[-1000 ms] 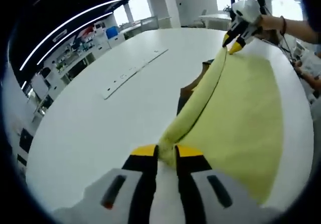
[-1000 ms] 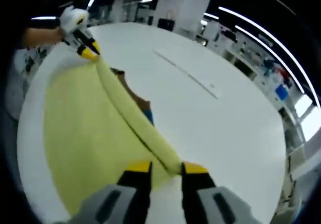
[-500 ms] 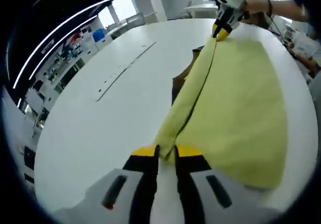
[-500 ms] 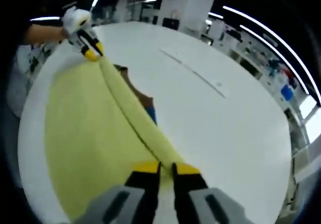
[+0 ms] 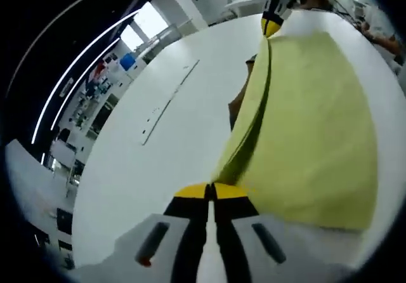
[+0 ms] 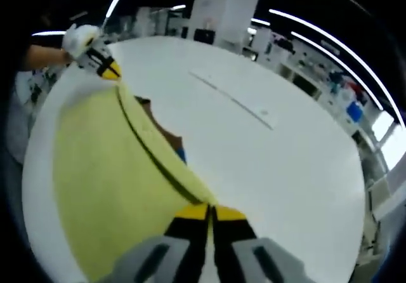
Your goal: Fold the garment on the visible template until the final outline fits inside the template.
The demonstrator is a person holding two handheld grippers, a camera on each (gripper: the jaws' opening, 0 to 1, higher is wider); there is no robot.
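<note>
Garment first: pale yellow soft-fabric garment [image 5: 304, 124] now lying flatter on round white table [image 5: 158, 169], folded edge sagging into a stacked double layer instead of the taut rolled ridge of a second ago. Reads as a fold being carried over and lowered; judged mid-task, outline not yet checked against brown template [image 5: 240, 102], peeking out from under the fold at about 12 o'clock of the left gripper.

Left gripper [image 5: 210, 191], yellow-tipped, pressed together on the near corner of the cloth, jaws narrower than before, barely a gap between them. From it, fabric spreading away from 12 to 3 o'clock, running up to the right gripper [image 5: 271, 24] near 1 o'clock at the far corner.

In the right gripper view, right gripper [image 6: 209, 212] likewise pinched shut on its corner of the yellow garment [image 6: 101, 162], cloth fanning out from 9 to 12 o'clock. Left gripper [image 6: 104, 70] holding the opposite corner at roughly 11 o'clock, a hand just behind it. Template edge [image 6: 168, 134] and a sliver of blue showing beside the fold at 12 o'clock. Thin long strip [image 6: 231, 99] lying well apart on the bare table toward 1 o'clock.
</note>
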